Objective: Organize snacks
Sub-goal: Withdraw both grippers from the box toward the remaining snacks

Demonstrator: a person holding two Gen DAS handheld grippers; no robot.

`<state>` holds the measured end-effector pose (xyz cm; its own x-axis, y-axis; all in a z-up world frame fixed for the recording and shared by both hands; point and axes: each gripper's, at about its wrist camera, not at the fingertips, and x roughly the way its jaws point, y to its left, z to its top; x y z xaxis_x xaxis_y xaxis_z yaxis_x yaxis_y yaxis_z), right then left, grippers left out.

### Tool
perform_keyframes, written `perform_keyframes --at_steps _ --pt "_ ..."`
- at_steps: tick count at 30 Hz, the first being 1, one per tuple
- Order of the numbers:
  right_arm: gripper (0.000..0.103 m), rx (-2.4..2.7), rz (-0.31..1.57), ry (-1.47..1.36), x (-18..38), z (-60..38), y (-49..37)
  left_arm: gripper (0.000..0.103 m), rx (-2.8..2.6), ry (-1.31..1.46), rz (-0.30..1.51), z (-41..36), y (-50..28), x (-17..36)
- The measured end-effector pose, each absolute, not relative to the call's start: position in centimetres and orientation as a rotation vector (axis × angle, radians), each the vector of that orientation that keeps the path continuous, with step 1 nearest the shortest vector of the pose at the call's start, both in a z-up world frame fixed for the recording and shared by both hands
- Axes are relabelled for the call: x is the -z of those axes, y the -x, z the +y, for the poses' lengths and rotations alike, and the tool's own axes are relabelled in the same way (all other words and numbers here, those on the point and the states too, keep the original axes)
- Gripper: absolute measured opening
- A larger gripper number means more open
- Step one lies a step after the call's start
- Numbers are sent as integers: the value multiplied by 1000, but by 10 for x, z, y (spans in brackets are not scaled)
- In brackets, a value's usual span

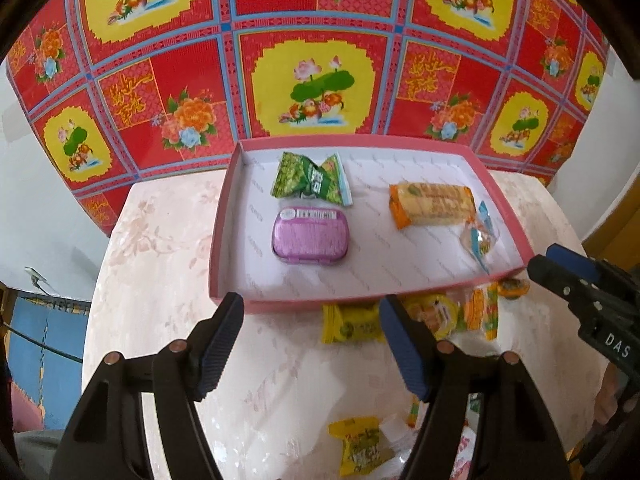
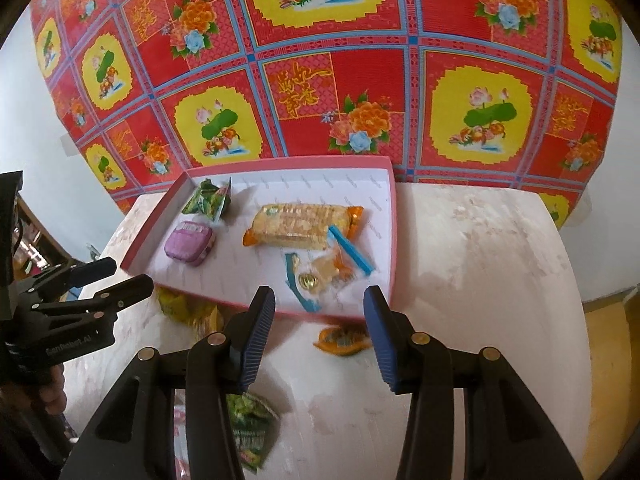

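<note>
Both tools are hovering empty above the near side of the tabletop [image 2: 480,240]; the left gripper [image 1: 312,344] is standing with its jaws wide apart and nothing between them; the right gripper [image 2: 320,336] is likewise parted, less widely, and gripping nothing.

The pink tray [image 1: 224,216] is sitting at the far edge of the tabletop, against the patterned cloth [image 1: 312,20]; inside it are lying a green packet [image 1: 308,180] toward the far left corner, a purple tin [image 1: 309,234] just in front of that packet, an orange biscuit pack [image 1: 434,204] toward the right wall, and a clear candy bag [image 2: 328,272] toward the near right corner.

Loose snacks are remaining outside the tray, along its near wall: a yellow candy [image 1: 352,324], a yellow cup [image 1: 440,314] and an orange wrapper [image 2: 342,340]; another yellow packet [image 1: 358,448] is lying nearer the front edge.

Judged handling: the wrapped sweets are appearing light, soft and crinkly, liable to slip from the pads; a grasp across the filled middle, not the twisted ends, is advisable; the tin is looking stiff and smooth.

Orientation: the yellow candy's long axis is running parallel to the tray's near wall; the biscuit pack's long axis is running roughly left to right across the tray.
</note>
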<state>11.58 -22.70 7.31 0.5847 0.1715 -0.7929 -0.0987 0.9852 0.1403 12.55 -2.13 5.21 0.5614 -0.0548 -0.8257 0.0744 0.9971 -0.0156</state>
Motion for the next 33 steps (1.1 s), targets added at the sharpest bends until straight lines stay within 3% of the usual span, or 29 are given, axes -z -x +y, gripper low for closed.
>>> perform_keyframes --at_steps 24,33 --pt "48 -147 987 -111 -54 -240 -97 74 97 27 1032 -29 -132 -21" --pt "48 -144 1015 -122 -45 -240 -102 61 107 20 1026 -33 -137 -12"
